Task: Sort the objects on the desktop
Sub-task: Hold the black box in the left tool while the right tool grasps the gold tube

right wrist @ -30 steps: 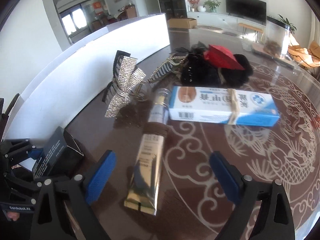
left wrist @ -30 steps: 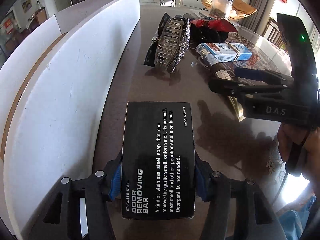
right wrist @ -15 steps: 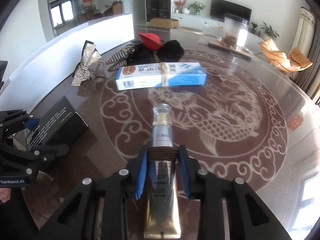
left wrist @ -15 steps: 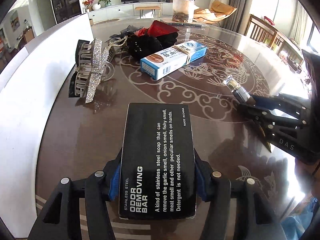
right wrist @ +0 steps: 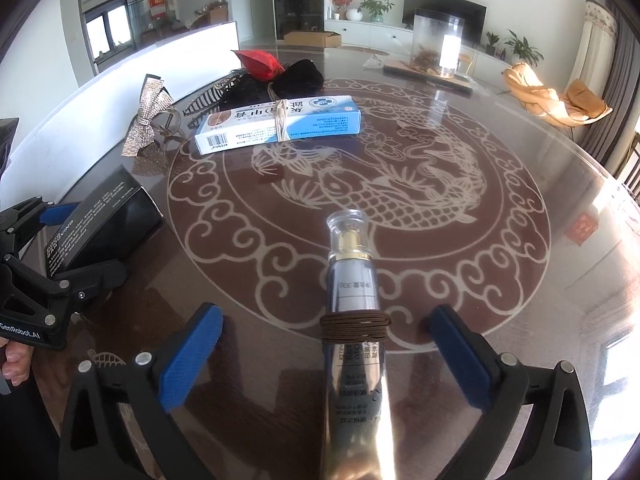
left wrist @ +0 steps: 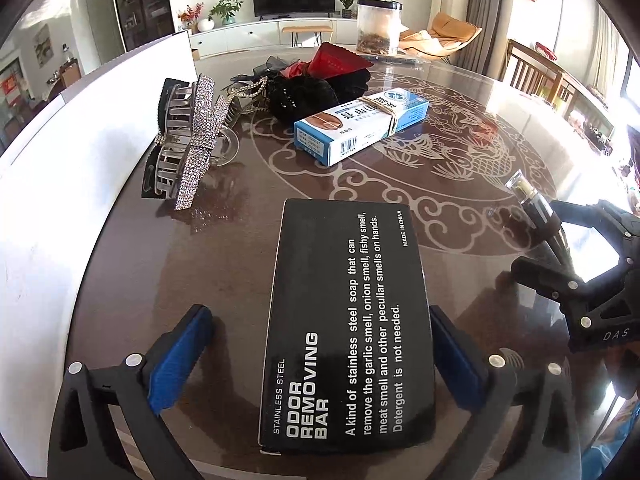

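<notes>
A black odor-removing-bar box (left wrist: 348, 320) lies on the brown table between the spread blue pads of my open left gripper (left wrist: 320, 352); it also shows in the right wrist view (right wrist: 100, 220). A gold and silver cosmetic tube (right wrist: 354, 340) with a brown hair tie wound round it lies between the pads of my open right gripper (right wrist: 324, 352); its cap shows in the left wrist view (left wrist: 524, 192). Farther off lie a blue and white medicine box (left wrist: 362, 126), a rhinestone hair claw (left wrist: 188, 140) and a black and red accessory pile (left wrist: 320, 80).
A white board (left wrist: 80, 152) stands along the table's left side. A clear jar (right wrist: 438, 46) stands at the table's far edge. The patterned table surface (right wrist: 400, 184) spreads ahead of both grippers. Chairs stand to the right beyond the table.
Both grippers have opened: the left let go of the black box, the right let go of the tube. Both items now rest on the table.
</notes>
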